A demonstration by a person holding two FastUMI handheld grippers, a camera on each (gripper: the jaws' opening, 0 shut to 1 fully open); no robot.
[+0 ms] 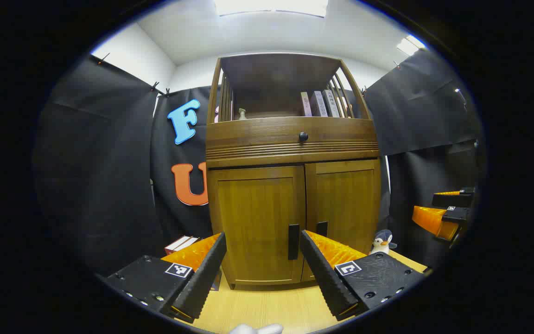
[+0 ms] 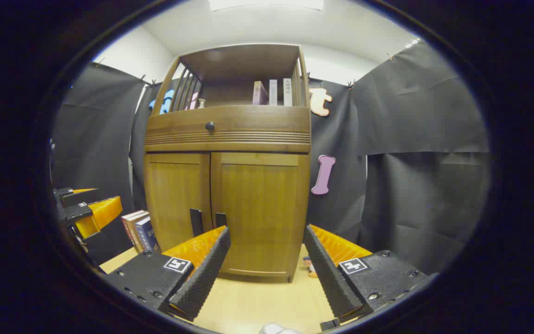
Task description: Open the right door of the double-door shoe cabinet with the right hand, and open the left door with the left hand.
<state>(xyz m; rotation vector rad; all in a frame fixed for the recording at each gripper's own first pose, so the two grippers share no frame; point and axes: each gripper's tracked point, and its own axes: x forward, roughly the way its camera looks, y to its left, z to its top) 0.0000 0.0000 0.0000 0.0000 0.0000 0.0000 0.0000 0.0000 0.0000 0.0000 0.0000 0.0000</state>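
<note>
Both cabinet doors point(image 2: 257, 213) were shut, and both grippers point(image 1: 262, 269) point(image 2: 267, 269) hung open and empty before them. Next, presumably, the right one must reach its handle point(image 2: 220, 219).

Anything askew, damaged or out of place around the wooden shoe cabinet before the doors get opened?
Nothing stands out. The brown wooden double-door shoe cabinet stands upright, both doors flush and shut, black handles straight. Books on the top shelf stand upright. Both grippers hover with jaws open.

Cabinet point(image 1: 290, 195) brown wood, handles point(image 1: 293, 241) black; claw point(image 1: 263, 253) fingers point(image 1: 322, 269) black-ribbed, orange-backed.
</note>
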